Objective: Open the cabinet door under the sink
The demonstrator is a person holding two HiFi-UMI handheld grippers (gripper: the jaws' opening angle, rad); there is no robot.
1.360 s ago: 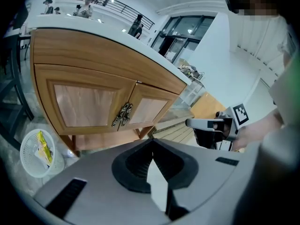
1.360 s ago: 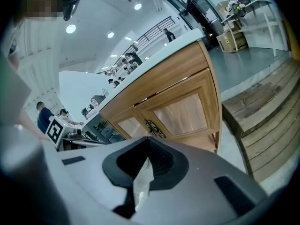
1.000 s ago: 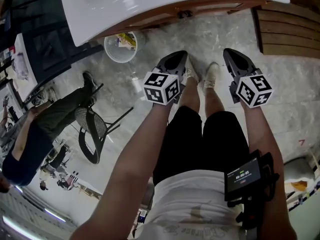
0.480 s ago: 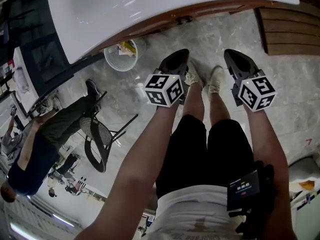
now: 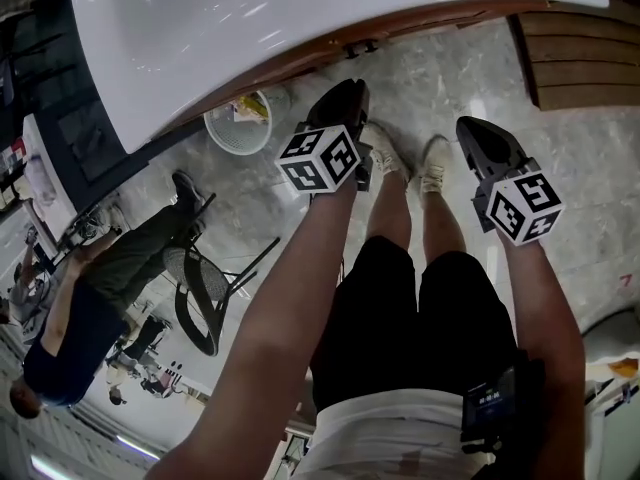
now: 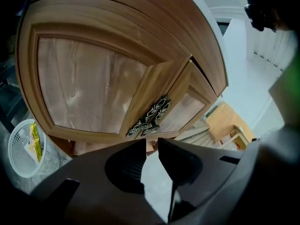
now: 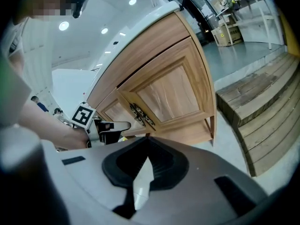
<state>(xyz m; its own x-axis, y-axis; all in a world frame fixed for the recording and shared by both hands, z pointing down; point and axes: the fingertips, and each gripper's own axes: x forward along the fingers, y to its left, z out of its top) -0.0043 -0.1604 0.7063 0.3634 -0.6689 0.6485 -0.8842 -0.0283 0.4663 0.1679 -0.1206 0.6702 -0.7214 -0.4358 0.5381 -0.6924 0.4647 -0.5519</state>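
Floor: grey marbled tile floor (image 5: 570,178) spreads across the head view; the person stands on it facing the vanity at 12 o'clock.
Sink top: a white basin slab (image 5: 300,18) overhangs the woodwork along the upper edge of the head view.
Cabinet: a curved wooden cabinet (image 6: 93,41) sits beneath that slab. It has two panelled doors, and both appear closed, so the task is still to be done.
Wooden steps: slatted wooden steps (image 7: 262,111) lie at 3 o'clock of the cabinet in the right gripper view.
Bystander: a seated person (image 5: 100,278) is at 8 o'clock, well apart from the work.
Wastebasket: a white mesh wastebasket (image 5: 236,128) with yellow litter stands at 9 o'clock of the left gripper.
Left gripper: the left gripper (image 6: 150,143) has its jaws a narrow gap apart with nothing between them. They have just been opening.
Right gripper: the right gripper (image 7: 147,139) has its jaws pressed together and empty, and hangs back at 3 o'clock of the left one.
Door handles: two ornate dark metal door handles (image 6: 151,117) sit side by side where the doors meet. They are near the left jaws at 12 o'clock and not touched.
Change: within the last second the left gripper advanced toward 12 o'clock, up to the slab's edge in the head view, while the right one barely shifted.
Meaning: the reach looks nearly complete. The likely next step is closing the left jaws on a handle, then pulling.
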